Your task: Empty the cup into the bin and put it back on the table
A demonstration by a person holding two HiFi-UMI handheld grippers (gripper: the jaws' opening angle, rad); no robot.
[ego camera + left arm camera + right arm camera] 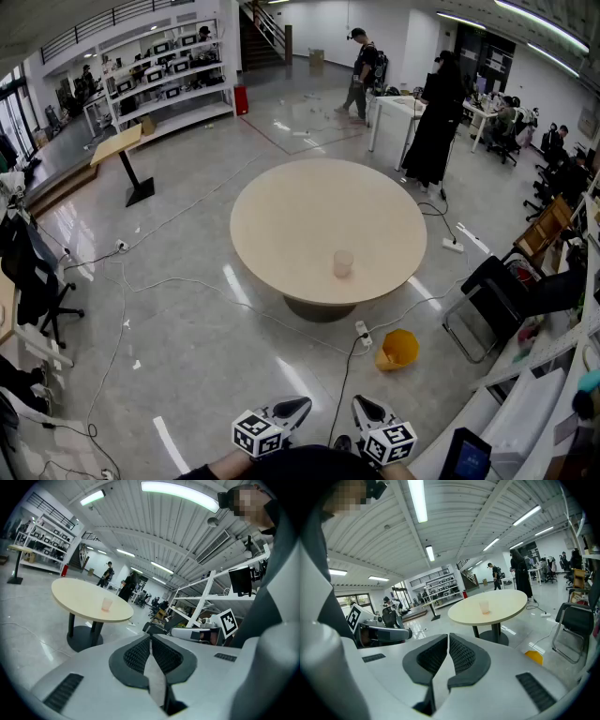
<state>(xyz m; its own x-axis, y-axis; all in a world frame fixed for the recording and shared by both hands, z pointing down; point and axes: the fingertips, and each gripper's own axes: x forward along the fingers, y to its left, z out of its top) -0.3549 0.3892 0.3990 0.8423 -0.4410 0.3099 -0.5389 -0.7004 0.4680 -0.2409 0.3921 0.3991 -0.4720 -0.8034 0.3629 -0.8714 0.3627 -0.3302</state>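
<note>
Left gripper [298, 406]: sits at 6 o'clock of the head view, low at the frame's bottom edge, with its marker cube beside it. Clenched on nothing; in the left gripper view the ribbed pads meet along one seam with no thing between them.

Right gripper [362, 406]: sits just beside the left one, toward 5 o'clock of it, and is likewise clamped shut and empty, pads pressed together in the right gripper view.

Cup [343, 263]: translucent, stands upright on the round beige table [300, 202], near the tabletop's 5 o'clock edge. Well apart from both grippers, at 12 o'clock of them. Contents too faint to tell.

Bin [398, 349]: orange-yellow, rests on the grey floor at 5 o'clock of the table, beyond the tabletop's rim and between the table and the right gripper.

Black folding chair [480, 305]: stands at 3 o'clock of the bin. Cables [187, 281]: trail across the floor at 9 o'clock of the table. Person in black [435, 117]: stands at 1 o'clock of the table. White shelves [167, 70]: line the far wall at 11 o'clock.
</note>
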